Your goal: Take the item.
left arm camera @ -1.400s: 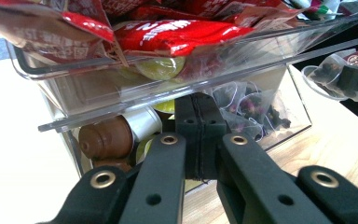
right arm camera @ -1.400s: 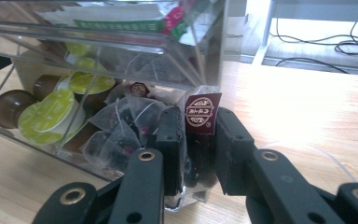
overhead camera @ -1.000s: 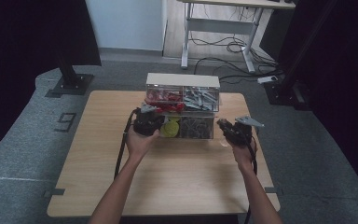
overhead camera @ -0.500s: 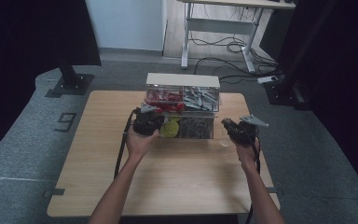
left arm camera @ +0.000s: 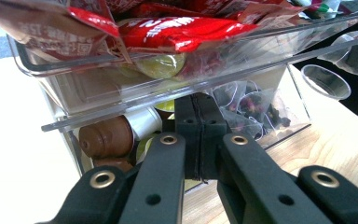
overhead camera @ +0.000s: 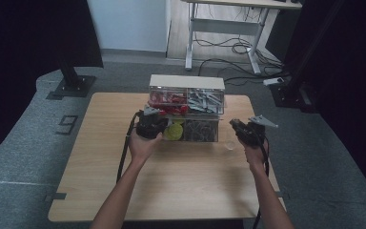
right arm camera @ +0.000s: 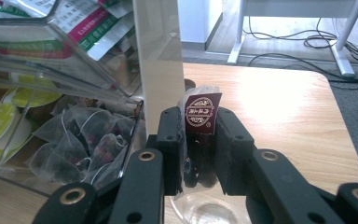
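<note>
Nearest on the counter, a small clear cup stands by the right gripper. Its jaws are clenched on a tea bag held just above the cup, tag uppermost, long axis upright. The bag seems taken out already; lowering it into the cup looks left to do. Farther left, the left gripper, jaws pressed together with nothing seen between them, sits against the clear organizer holding red packets, capsules and more tea bags.

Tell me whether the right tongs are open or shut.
Shut on a tea bag: the right tongs clamp the tea bag between both jaws, above the clear cup.
</note>
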